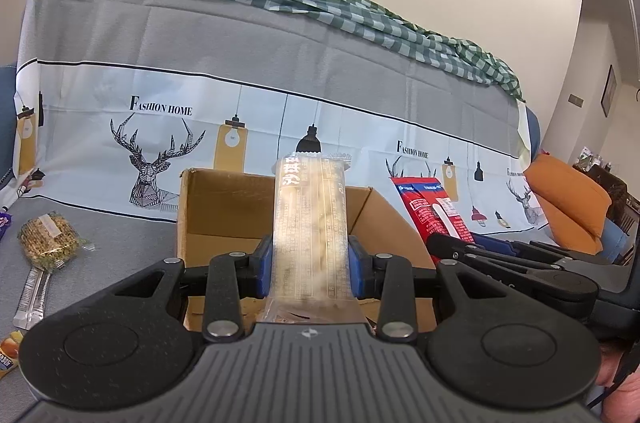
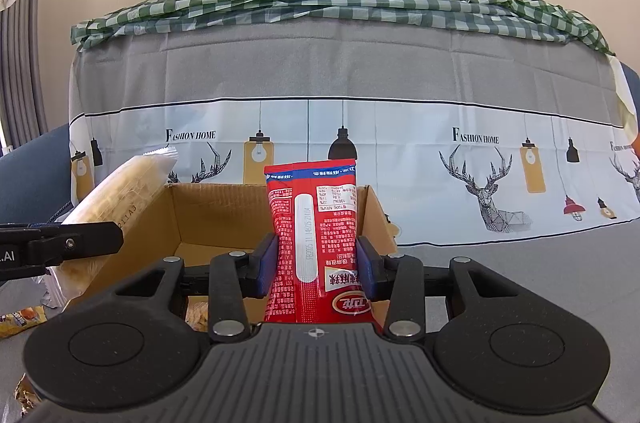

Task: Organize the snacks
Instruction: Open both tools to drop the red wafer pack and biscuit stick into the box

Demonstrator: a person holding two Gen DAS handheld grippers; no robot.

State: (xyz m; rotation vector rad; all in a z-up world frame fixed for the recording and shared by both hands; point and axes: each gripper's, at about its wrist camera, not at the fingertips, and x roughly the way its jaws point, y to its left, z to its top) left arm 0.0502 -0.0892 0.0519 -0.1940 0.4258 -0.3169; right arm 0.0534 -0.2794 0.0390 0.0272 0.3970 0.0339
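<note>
My left gripper is shut on a clear pale snack packet and holds it upright above the open cardboard box. My right gripper is shut on a red snack packet, also upright over the box. The red packet and the right gripper show at the right of the left wrist view. The pale packet and the left gripper show at the left of the right wrist view. A snack lies in the box bottom.
A green grain snack bar, a silver stick packet and a yellow packet lie on the grey cloth left of the box. A covered sofa back rises behind. An orange cushion sits at the right.
</note>
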